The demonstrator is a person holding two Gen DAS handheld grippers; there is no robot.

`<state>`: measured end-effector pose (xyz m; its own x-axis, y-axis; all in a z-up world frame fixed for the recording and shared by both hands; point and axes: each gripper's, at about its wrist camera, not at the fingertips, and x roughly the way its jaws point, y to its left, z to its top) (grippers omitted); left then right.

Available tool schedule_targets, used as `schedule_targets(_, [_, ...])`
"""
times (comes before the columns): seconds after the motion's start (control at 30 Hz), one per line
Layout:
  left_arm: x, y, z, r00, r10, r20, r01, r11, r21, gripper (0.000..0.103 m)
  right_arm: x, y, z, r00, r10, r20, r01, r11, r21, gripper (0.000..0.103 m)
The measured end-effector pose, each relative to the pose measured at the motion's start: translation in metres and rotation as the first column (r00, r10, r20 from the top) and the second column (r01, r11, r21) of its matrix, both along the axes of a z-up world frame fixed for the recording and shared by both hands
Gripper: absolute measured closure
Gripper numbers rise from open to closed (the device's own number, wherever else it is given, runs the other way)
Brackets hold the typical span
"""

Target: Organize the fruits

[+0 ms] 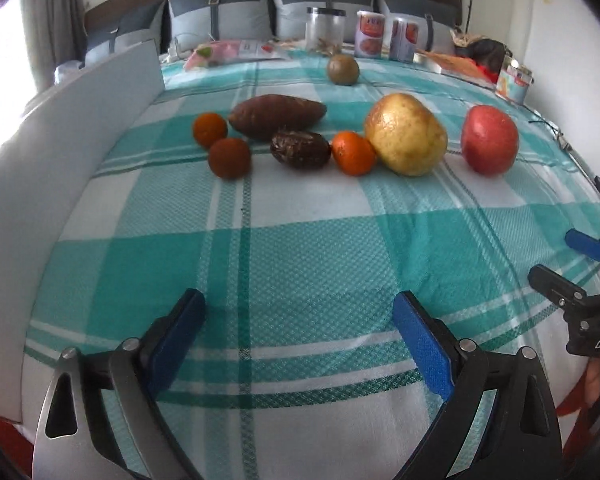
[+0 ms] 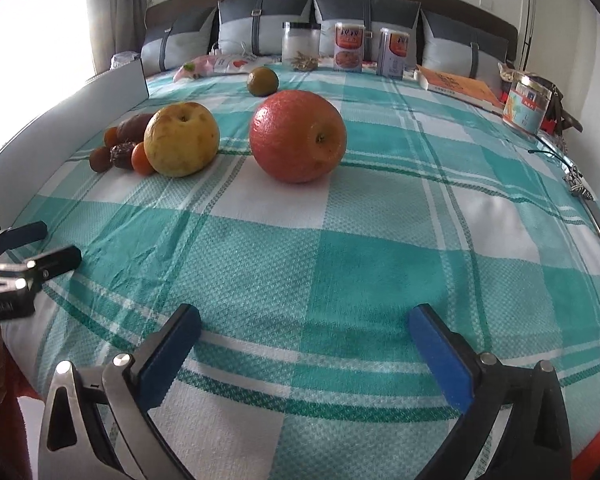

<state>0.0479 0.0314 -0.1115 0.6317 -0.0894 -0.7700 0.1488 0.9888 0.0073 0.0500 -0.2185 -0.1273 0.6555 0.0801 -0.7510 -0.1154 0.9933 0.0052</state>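
Two grippers, the left gripper (image 1: 298, 344) and right gripper (image 2: 304, 354), are hanging wide open holding nothing, while the red apple (image 2: 298, 136) and green fruit (image 2: 263, 81) are sitting apart from the bunched fruits, waiting.

Teal-and-white checked bedspread (image 1: 300, 248); red apple (image 1: 489, 139), yellow pear (image 1: 406, 134), brown sweet potato (image 1: 277, 115), orange tangerine (image 1: 353, 153), blue-padded tongs (image 1: 298, 344).

Near cloth (image 2: 300, 272): left bare, passable.
Mid-bed: blocked by red apple (image 2: 298, 136) and yellow pear (image 2: 182, 140).
Left edge: closed by white board (image 1: 60, 128).
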Motion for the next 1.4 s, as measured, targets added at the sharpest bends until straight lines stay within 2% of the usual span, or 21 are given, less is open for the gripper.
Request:
schedule_targets(0.33, [-0.0041,-0.0004,-0.0046,0.999,0.001,0.044,-0.001,1.000,0.013,0.002,0.0003,-0.0003,-0.0010,1.000,0.008,0.029,-0.008,1.000,0.004,0.000])
schedule_targets(1.4, [-0.0013,-0.0019,-0.0042,0.999,-0.001,0.043,0.000,1.000,0.023,0.002,0.0006,-0.0003,-0.0014,1.000,0.007,0.027,-0.008,1.000,0.001,0.000])
